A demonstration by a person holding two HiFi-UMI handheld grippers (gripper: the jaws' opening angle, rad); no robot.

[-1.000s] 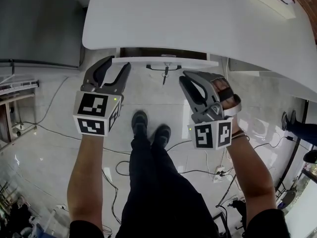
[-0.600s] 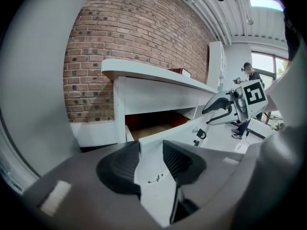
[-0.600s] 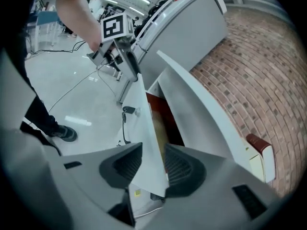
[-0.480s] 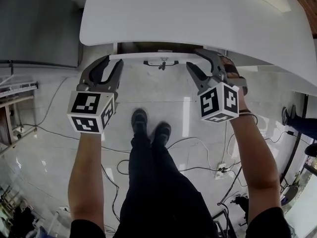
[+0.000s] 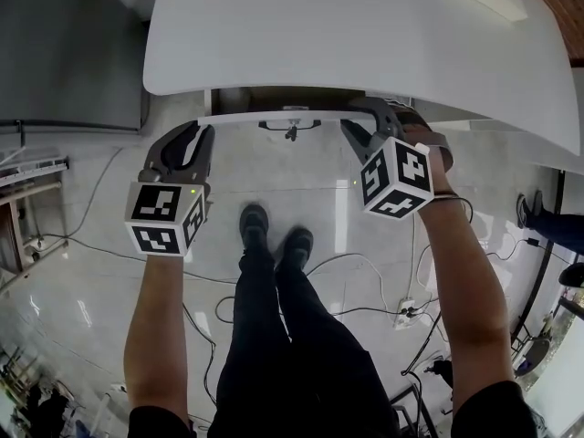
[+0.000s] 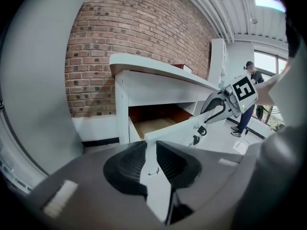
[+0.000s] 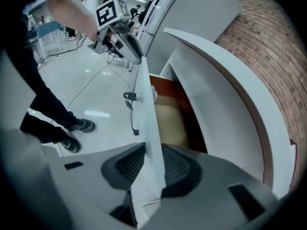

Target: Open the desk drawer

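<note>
Drawer front (image 5: pixel 265 117) under desk top (image 5: pixel 347 35), left hand-held gripper (image 5: pixel 203 130) at its left end, right hand-held gripper (image 5: pixel 363 120) at right

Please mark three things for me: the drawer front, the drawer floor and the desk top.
drawer front (image 7: pixel 146 128): right gripper view, on its white outer face above the jaws.
drawer floor (image 7: pixel 170 123): right gripper view, on the tan bottom panel inside.
desk top (image 5: pixel 365 35): head view, middle of the white surface.

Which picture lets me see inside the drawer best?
The right gripper view: it looks down into the drawer and shows its brown bottom. The left gripper view shows a smaller slice; the head view only a dark strip under the desk top.
</note>
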